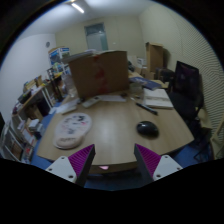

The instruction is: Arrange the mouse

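1. One round wooden table [105, 125] fills the scene, one cardboard box [98, 72] at its far edge.
2. One white mat [72, 128] lies left.
3. One black mouse [147, 129] sits right, beyond the fingers.
4. One gripper [112, 160] hovers open, empty; approaching too centrally could nudge the mouse away.

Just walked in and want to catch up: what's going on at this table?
A person holds a gripper above the near edge of a wooden table. Its fingers are open and hold nothing. A black mouse lies on the table beyond the fingers, toward the right one, not yet touched. A white mat lies on the table's left side, and a cardboard box stands at the far end.
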The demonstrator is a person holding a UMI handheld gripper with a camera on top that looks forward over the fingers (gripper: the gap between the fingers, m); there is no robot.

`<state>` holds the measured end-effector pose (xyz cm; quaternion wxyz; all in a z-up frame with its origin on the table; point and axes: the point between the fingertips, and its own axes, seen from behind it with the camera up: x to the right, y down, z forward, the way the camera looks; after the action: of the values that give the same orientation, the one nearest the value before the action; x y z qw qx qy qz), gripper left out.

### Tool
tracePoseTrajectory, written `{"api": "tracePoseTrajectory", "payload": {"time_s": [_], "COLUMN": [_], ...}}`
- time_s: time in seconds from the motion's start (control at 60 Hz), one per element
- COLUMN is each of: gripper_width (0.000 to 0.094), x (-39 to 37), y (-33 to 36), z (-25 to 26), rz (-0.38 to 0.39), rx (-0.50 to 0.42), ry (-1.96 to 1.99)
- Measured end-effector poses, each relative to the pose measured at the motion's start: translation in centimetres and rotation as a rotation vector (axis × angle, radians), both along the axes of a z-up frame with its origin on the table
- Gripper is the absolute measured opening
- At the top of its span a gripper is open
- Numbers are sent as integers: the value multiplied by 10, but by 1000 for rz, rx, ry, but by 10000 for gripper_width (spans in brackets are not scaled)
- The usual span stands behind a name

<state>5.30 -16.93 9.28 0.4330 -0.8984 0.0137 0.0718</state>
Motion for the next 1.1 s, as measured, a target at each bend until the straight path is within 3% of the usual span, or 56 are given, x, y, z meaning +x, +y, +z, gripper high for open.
{"api": "tracePoseTrajectory", "payload": {"time_s": [0.1, 0.283, 0.5, 0.667, 0.783, 0.817, 0.983, 1.1], "gripper_width": [804, 807, 794, 796, 702, 557, 490, 374], "x": [72, 151, 151, 144, 144, 146, 151, 153], "y": [14, 62, 109, 146, 167, 172, 181, 182], "z": [-35, -81, -109, -108, -108, -109, -112, -111], "rz": [-44, 0, 141, 167, 155, 144, 61, -1], "rx": [-10, 7, 41, 73, 77, 75, 31, -17], "ry": [-80, -167, -143, -117, -118, -121, -126, -97]}}
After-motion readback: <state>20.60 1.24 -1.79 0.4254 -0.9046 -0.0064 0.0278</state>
